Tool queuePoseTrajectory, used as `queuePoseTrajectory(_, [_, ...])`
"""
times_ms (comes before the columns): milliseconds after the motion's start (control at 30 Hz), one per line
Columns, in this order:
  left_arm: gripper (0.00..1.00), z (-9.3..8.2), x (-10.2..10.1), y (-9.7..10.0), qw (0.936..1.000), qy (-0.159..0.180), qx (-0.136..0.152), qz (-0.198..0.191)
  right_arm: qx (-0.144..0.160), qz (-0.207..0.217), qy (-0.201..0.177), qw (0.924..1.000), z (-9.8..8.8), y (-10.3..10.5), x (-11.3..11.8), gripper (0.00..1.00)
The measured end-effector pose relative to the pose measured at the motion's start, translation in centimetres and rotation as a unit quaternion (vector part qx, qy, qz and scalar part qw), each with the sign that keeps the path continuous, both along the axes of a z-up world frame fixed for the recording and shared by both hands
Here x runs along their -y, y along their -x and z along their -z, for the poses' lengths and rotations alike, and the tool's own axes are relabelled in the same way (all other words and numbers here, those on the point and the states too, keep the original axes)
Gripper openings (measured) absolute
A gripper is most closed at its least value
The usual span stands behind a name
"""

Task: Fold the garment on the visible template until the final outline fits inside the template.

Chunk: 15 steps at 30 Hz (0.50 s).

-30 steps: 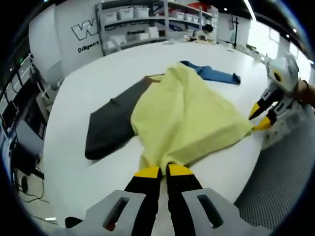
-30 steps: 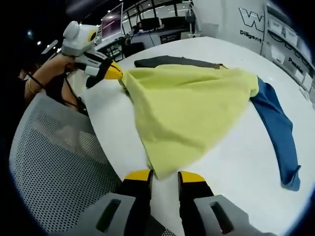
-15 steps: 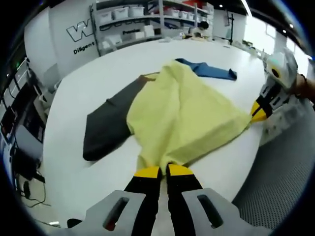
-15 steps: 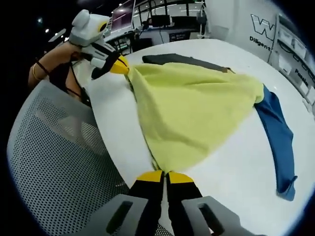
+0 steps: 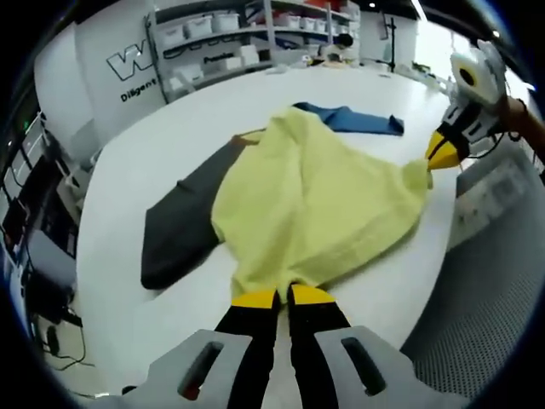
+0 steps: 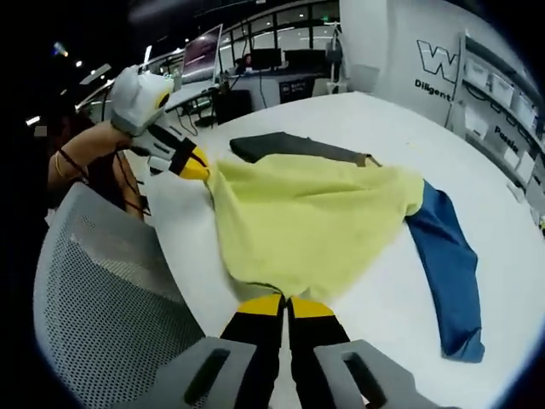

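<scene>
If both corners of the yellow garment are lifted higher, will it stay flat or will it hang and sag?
The yellow garment is probably floppy: it wrinkles and dips between the left tongs and the right tongs. It seems light, since pinched corners carry it. It may slide easily on the smooth white table.

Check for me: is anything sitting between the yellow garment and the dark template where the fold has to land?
Nothing visible is. The yellow garment already lies partly over the dark template, both grippers shut on its near corners. The blue cloth lies off to the far side, away from the template.
</scene>
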<state>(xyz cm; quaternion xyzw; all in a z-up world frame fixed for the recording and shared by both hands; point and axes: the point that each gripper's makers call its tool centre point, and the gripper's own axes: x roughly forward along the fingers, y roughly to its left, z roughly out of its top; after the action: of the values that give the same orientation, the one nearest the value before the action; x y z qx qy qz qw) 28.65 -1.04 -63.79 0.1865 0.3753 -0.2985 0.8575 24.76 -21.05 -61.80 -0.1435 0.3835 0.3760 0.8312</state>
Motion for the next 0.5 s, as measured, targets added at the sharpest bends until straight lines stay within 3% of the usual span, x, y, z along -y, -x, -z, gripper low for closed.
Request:
queuePoseTrajectory(267, [0.06,-0.6,0.2,0.0,0.9999,0.007,0.008,0.004,0.009,-0.018,0.007,0.9998,-1.0,-2.1,-1.5,0.0])
queuePoseTrajectory(500, [0.06,-2.8,0.5,-0.2,0.9995,0.016,0.024,0.013,0.016,-0.047,0.015,0.9986,-3.2,-2.3,0.2,0.0])
